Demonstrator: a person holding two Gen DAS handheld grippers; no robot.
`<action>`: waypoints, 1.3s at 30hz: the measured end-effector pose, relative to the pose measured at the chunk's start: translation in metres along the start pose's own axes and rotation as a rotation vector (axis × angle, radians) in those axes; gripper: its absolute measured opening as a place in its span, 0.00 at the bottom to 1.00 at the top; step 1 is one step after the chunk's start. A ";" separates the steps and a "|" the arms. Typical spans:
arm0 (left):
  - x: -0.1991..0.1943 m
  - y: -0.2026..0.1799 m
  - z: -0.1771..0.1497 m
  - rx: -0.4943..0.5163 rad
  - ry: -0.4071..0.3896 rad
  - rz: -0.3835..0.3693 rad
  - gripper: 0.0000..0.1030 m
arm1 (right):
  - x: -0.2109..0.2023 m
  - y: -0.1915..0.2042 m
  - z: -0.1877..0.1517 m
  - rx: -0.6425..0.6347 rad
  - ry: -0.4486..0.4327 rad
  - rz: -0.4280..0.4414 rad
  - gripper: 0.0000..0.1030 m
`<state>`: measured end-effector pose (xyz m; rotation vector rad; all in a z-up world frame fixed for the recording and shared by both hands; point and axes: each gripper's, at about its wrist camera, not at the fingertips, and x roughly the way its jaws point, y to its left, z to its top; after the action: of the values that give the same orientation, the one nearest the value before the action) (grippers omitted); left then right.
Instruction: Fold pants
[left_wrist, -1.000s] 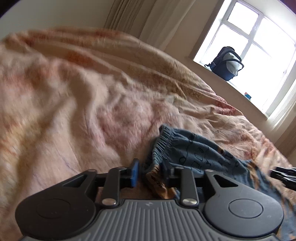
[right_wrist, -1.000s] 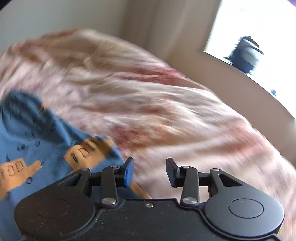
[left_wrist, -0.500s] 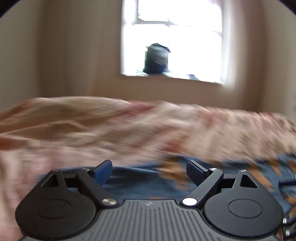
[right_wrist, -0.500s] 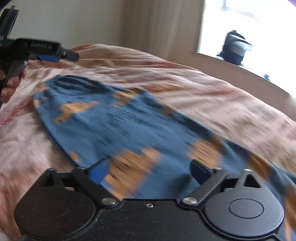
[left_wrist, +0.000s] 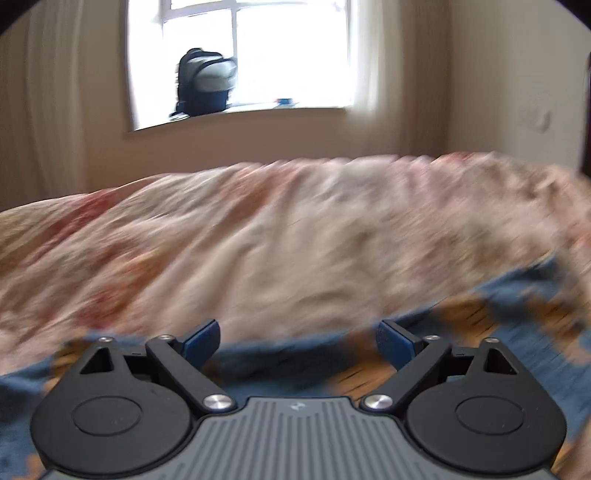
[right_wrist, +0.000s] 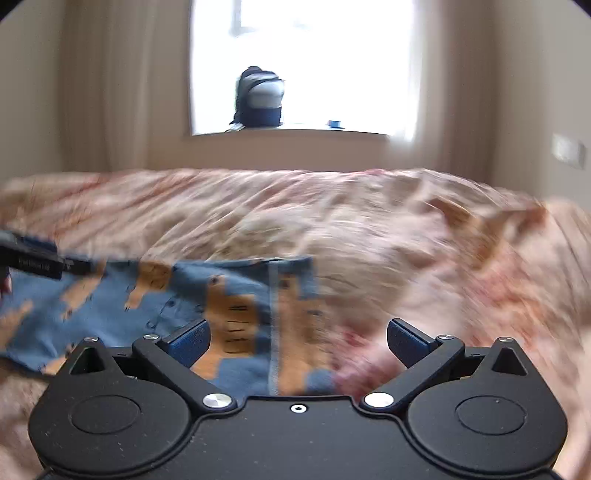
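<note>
The pants (right_wrist: 155, 306), blue with orange figures, lay spread flat on the bed (right_wrist: 406, 240), on a rumpled pink and cream bedspread. In the right wrist view one straight edge with a stitched seam ran toward the camera, and the cloth stretched away to the left. In the left wrist view the same pants (left_wrist: 517, 325) ran along the bottom of the frame and off to the right. Both views were blurred, so layers and creases could not be counted.

The left claw (left_wrist: 297, 343) had its jaws apart and widening, with pants cloth lying below the gap but no pad pressing on it. The right claw (right_wrist: 299, 341) stood fully apart above the seamed edge, gripping nothing. The left claw also showed at the left edge of the right wrist view, over the far end of the pants.

Judgement: the pants appeared laid out, possibly with one lengthwise fold already in place; this could not be confirmed. No compact folded bundle was visible, so the crosswise folds were still to be made.

A backpack (right_wrist: 260, 98) stood on the window sill beyond the bed.
</note>
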<state>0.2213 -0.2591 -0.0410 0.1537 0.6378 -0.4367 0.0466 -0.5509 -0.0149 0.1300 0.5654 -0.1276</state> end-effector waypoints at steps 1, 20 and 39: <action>0.003 -0.010 0.006 0.011 -0.014 -0.050 0.94 | -0.004 -0.007 -0.004 0.059 -0.001 0.013 0.98; 0.103 -0.137 0.036 0.182 0.072 -0.287 1.00 | -0.012 -0.029 -0.026 0.441 0.111 0.258 0.93; 0.069 -0.150 0.089 0.031 0.347 -0.442 0.93 | 0.004 -0.046 -0.041 0.921 0.016 0.115 0.18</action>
<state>0.2533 -0.4418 -0.0125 0.1184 1.0125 -0.8570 0.0213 -0.5899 -0.0558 1.0570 0.4773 -0.2688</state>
